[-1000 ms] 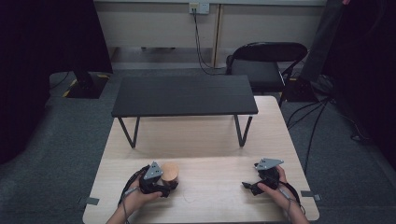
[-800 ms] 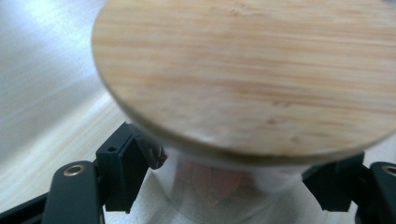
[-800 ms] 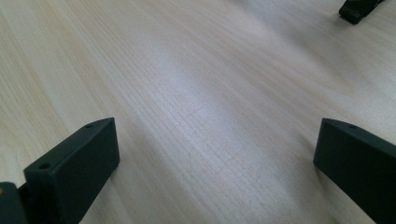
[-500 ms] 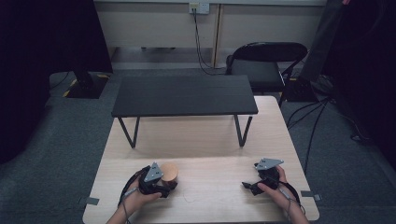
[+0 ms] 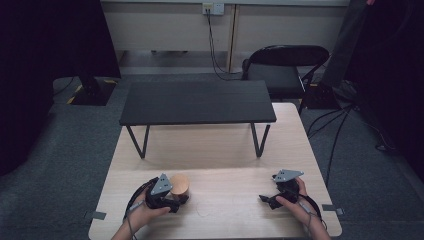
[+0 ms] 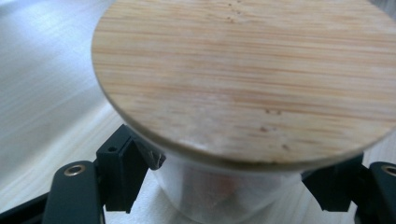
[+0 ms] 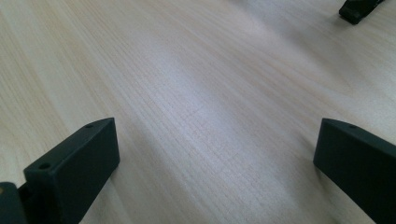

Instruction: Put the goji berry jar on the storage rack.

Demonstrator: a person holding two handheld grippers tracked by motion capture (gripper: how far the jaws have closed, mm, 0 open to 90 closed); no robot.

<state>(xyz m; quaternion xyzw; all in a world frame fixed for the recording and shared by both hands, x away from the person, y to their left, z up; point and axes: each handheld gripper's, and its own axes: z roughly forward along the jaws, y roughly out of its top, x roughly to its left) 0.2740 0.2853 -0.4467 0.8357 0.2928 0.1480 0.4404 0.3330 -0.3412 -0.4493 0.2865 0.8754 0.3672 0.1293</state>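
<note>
Near the front left of the pale wooden worktop (image 5: 220,150) stands a clear cylindrical jar (image 6: 219,196) capped with a round bamboo lid (image 6: 247,79), upright, its lid showing as a tan disc in the high view. Around the jar's clear wall sits the left gripper (image 5: 167,197), its black jaws pressed to either side just under the lid's rim, grasping the jar, with the person's left hand (image 5: 142,215) behind it. Well apart, at the front right of the worktop, the right gripper (image 5: 277,192) rests low in the right hand (image 5: 295,205), jaws spread wide over bare wood, released. Beyond both, a low black rectangular bench (image 5: 197,102) stands across the worktop's far half, and a black chair (image 5: 280,70) sits behind it on the grey carpet.
</note>
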